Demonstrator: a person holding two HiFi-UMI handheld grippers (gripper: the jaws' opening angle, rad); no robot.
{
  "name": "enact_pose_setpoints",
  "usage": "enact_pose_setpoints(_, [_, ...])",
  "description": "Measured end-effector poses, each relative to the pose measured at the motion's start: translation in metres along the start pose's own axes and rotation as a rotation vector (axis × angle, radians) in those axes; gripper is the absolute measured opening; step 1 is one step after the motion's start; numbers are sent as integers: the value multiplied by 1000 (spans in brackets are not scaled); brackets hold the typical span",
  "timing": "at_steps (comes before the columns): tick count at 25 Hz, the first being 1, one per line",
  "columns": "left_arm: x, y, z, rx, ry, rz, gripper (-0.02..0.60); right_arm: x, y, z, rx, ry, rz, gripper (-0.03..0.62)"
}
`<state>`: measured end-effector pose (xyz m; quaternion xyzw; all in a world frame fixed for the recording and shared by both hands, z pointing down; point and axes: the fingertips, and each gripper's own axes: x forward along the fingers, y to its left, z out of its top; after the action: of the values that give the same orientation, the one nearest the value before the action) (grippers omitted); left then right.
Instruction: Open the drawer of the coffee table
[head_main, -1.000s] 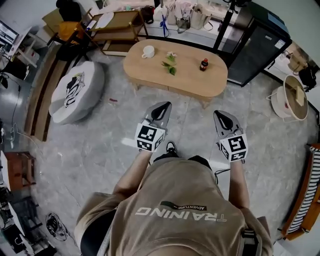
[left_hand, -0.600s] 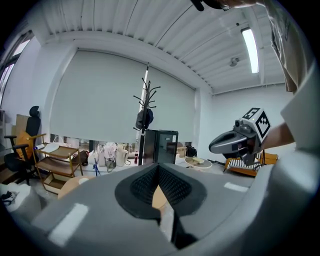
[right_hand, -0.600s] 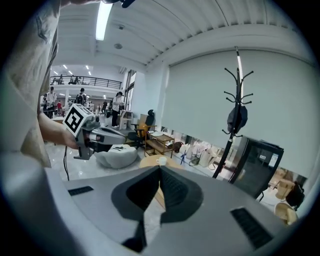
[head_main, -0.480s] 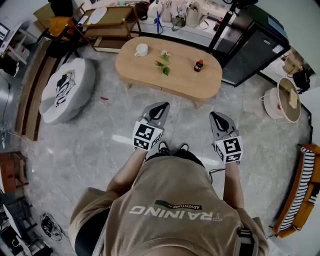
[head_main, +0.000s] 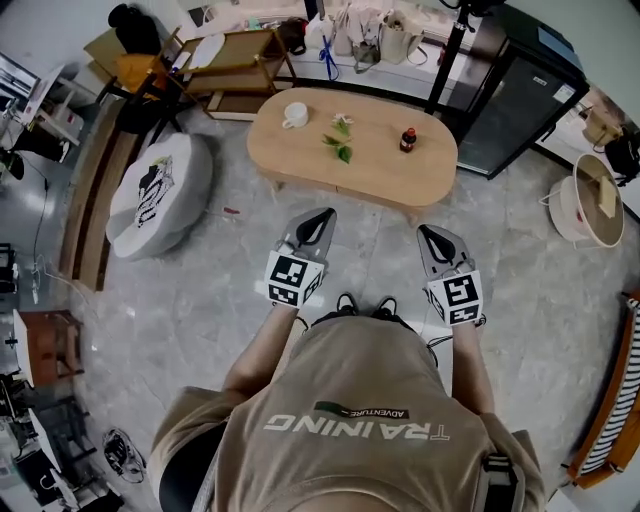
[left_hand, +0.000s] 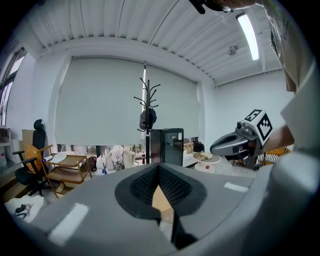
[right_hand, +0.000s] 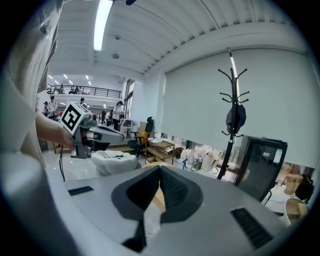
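Standing on the grey floor (head_main: 200, 300), the operator faces an oval wooden tabletop (head_main: 380, 165) that lies ahead, well apart from both tools.

Drawer: not visible from above. It is presumably under the top on a long side, so the front and pull are unconfirmed.

Expected handling: a rigid, light wooden box that slides straight out. The low table may shift if tugged hard. Grip the pull or the lower lip of the front, centred, and keep the pull level.

Left hand-held gripper (head_main: 322, 215) and right hand-held gripper (head_main: 430, 233) are side by side in front of the torso. Forearms are fwd, tips aimed at the table & slightly down. Jaws on both are pressed together w/ nothing between them.

Loose items on top are a cup (head_main: 296, 115), a bottle (head_main: 407, 137) and a sprig (head_main: 338, 135). They may tip if the table jolts.
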<state>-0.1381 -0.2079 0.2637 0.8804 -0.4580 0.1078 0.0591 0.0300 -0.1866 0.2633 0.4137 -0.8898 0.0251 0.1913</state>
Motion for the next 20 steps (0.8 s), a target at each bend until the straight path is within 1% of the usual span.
enact_pose_setpoints(5, [5, -5, -5, -15, 29, 56, 6, -16, -22, -13, 1, -3, 9, 5])
enact_pose_setpoints(7, [10, -14, -5, -12, 36, 67, 6, -24, -34, -22, 1, -2, 12, 5])
enact_pose_setpoints(12, [18, -36, -11, -23, 55, 80, 6, -34, -56, -43, 44, -4, 33, 5])
enact_pose_setpoints(15, [23, -43, -24, -50, 78, 74, 6, -32, -57, -50, 55, -3, 55, 5])
enact_pose_setpoints(17, [24, -48, -34, -70, 95, 64, 6, -33, -59, -55, 87, 1, 62, 5])
enact_pose_setpoints(20, [34, -47, -40, -61, 112, 23, 6, -33, -65, -53, 103, 7, 43, 5])
